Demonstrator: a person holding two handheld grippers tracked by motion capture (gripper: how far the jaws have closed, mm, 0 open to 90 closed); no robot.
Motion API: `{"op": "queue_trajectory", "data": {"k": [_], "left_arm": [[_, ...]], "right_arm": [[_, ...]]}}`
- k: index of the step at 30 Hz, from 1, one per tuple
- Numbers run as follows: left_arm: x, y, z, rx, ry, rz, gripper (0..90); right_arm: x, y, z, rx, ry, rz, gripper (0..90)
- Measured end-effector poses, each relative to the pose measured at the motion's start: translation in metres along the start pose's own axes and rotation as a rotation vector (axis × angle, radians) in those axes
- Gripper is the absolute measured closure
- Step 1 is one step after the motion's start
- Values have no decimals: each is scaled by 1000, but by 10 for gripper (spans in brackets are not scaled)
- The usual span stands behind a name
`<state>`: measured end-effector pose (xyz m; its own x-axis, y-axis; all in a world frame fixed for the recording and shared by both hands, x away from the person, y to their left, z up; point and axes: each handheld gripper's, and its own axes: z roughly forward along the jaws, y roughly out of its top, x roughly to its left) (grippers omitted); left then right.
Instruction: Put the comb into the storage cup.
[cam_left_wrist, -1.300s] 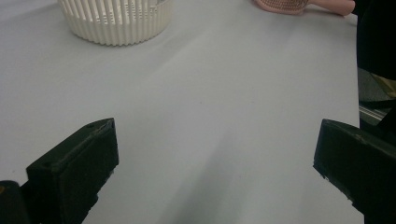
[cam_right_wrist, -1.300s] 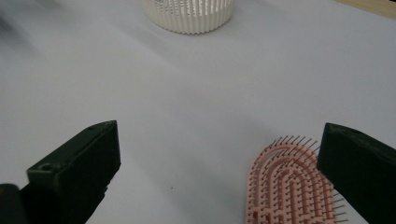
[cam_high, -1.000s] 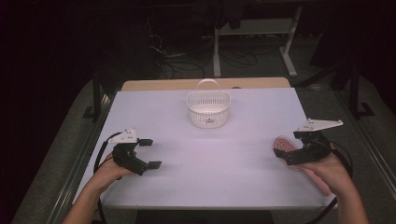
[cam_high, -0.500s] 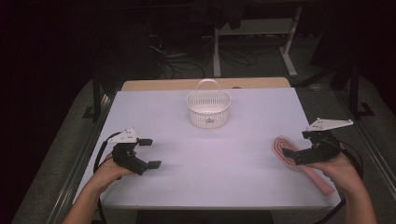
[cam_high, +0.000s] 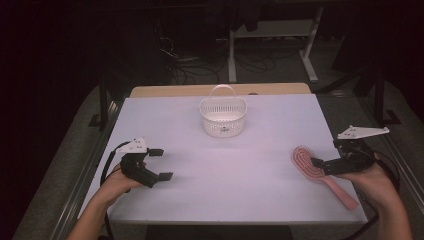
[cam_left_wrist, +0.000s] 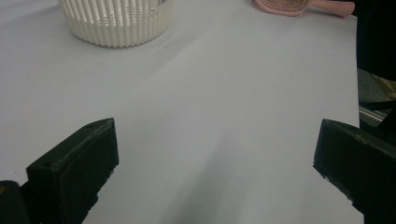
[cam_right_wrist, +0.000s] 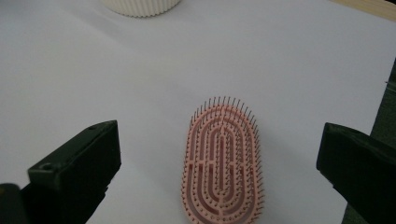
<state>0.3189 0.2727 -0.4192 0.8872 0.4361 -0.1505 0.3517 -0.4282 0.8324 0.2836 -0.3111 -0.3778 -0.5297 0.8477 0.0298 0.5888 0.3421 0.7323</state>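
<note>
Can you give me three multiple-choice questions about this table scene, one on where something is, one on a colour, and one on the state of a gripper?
1. Where does the basket stand?
A. at the far middle of the table
B. at the near left corner
C. on the floor

2. What colour is the hairbrush?
A. blue
B. pink
C. black

3. How are the jaws of the right gripper?
A. shut on the hairbrush
C. shut on nothing
B. wide open, with the hairbrush between them

Answers:
1 A, the high view shows it standing centred near the far edge.
2 B, its head and handle are pink in both the high and right gripper views.
3 B, the right gripper view shows both jaws far apart, well clear of the bristles.
</note>
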Motion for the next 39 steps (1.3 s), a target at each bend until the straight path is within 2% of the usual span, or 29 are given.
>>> {"op": "queue_trajectory", "data": {"k": [8, 27, 39], "left_arm": [[-1, 0, 1, 2, -1, 0, 1], [-2, 1, 0, 3, -3, 5, 1], [-2, 1, 0, 0, -4, 4, 1]], "right_arm": [[-3, 0, -1, 30, -7, -14, 0], [-10, -8, 11, 198, -26, -28, 0], [-10, -12, 19, 297, -26, -38, 0]]}}
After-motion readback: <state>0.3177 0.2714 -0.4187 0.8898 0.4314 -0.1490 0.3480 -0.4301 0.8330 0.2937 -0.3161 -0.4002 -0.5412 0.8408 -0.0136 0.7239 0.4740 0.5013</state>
